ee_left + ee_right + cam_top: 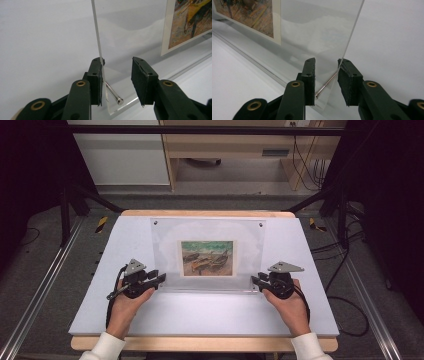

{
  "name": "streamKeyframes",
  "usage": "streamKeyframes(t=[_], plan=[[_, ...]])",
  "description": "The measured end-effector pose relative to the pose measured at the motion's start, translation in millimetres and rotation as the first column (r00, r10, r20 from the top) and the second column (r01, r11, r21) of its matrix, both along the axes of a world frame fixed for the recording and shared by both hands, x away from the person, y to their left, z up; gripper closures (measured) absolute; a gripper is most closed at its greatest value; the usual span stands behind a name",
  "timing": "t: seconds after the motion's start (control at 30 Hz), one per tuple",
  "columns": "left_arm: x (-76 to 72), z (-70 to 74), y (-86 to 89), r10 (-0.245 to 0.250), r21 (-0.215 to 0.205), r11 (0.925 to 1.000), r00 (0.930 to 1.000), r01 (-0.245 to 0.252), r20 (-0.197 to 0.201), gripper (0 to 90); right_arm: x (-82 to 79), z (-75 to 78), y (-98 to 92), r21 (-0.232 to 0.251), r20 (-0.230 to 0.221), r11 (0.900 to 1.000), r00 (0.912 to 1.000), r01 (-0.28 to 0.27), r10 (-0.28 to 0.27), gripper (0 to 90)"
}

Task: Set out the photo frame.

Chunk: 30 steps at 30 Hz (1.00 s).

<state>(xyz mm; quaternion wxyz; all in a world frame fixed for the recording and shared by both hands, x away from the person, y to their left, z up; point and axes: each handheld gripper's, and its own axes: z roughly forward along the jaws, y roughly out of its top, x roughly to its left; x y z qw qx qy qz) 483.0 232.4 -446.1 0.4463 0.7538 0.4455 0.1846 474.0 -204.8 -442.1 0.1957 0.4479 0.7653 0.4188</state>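
A: What sits between the jaws?
B: On the left gripper [117, 75] a metal pin [113, 93]; the acrylic frame [207, 255] meets one pad, the other stands apart. Open.
A: The right gripper [326, 77]?
B: Likewise open, astride the frame's other lower corner on the white mat [200, 312].

Clear acrylic frame [207, 254], black grippers

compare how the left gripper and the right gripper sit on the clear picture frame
The left gripper straddles the clear picture frame's lower left corner, the right gripper its lower right. The left gripper's jaws stand wider, one pad on the panel, the other clear of the left pin; the right gripper's sit closer, the right pin spanning nearly pad to pad, contact unclear. Both have a pinned corner between their jaws.
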Motion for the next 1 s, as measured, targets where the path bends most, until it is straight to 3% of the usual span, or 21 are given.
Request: streamKeyframes(t=[1.0], plan=[[-6.3, -1.1, -1.1, -0.008, 0.019, 0.9998, 1.0, 0.008, 0.003, 61.0, -5.3, -1.6, 0.5, -0.015, 0.001, 1.0, 1.0, -0.005, 0.005, 67.8]])
